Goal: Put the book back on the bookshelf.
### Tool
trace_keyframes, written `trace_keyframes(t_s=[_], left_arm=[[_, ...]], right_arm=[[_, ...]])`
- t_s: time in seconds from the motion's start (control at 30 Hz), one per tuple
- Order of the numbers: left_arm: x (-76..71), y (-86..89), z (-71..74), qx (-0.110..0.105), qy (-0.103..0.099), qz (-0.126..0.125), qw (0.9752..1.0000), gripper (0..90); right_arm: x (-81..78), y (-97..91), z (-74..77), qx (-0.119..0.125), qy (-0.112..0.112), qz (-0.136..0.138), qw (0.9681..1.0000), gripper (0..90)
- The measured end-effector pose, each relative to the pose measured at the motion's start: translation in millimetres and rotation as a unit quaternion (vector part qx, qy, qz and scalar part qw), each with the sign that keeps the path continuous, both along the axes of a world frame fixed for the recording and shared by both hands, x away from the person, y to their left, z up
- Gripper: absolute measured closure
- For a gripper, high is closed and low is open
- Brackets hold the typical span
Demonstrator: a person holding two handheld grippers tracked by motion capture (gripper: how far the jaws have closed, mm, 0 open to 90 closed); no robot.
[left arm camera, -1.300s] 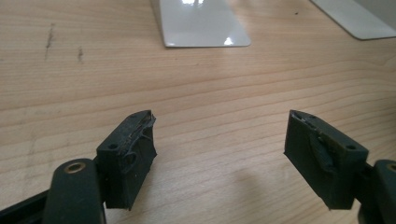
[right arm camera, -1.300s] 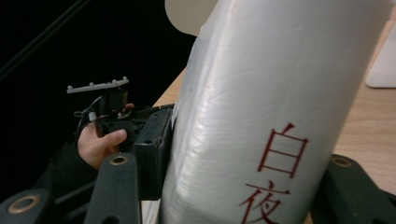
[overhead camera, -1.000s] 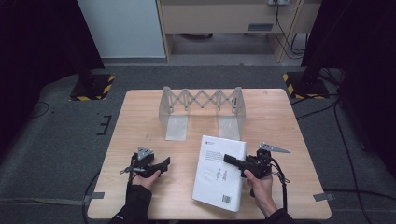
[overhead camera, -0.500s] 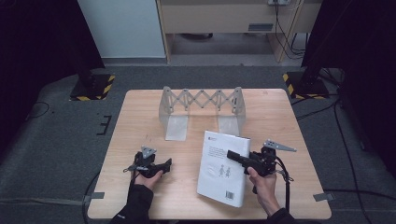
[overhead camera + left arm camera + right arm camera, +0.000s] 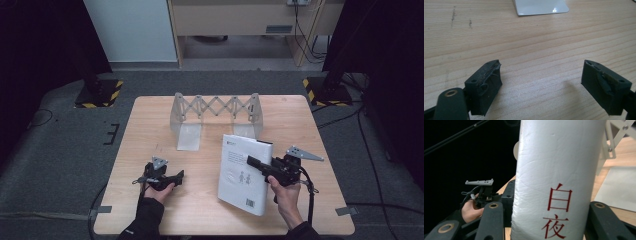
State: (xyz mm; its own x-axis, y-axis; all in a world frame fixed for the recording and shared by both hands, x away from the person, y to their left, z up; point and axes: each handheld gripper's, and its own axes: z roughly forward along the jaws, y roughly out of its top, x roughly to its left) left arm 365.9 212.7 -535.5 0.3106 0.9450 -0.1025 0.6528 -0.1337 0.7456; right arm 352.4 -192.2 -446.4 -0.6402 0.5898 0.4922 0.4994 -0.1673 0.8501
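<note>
A white book [image 5: 245, 172] with a drawing of two figures on its cover stands tilted, its right side raised off the wooden table [image 5: 150, 130]. My right gripper [image 5: 254, 162] is shut on that raised side; its jaws have just been closing on it. In the right gripper view the white spine [image 5: 556, 170] with red characters stands between the two black jaws. My left gripper [image 5: 177, 175] rests low at the table's front left. Its jaws have just been opening and stand open [image 5: 541, 77] over bare wood.
A grey scissor-fold book rack [image 5: 216, 107] stands at the back middle of the table, with flat end plates [image 5: 189, 136] lying toward me. One plate's edge [image 5: 540, 6] lies ahead of the left gripper. Black stands and cables lie on the floor around.
The right gripper has risen with the book's right side, so the book has gone from lying flat to tilted on its left edge. The left hand has stayed put.
</note>
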Motion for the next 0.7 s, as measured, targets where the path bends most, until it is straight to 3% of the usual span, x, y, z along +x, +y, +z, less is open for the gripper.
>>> trace_keyframes(t_s=[0.7], left_arm=[[0.3, 0.4, 0.0, 0.0, 0.0, -0.002, 1.0, 15.3]], right_arm=[[1.6, -2.9, 19.8, -0.048, -0.039, -0.042, 0.9973, 53.5]])
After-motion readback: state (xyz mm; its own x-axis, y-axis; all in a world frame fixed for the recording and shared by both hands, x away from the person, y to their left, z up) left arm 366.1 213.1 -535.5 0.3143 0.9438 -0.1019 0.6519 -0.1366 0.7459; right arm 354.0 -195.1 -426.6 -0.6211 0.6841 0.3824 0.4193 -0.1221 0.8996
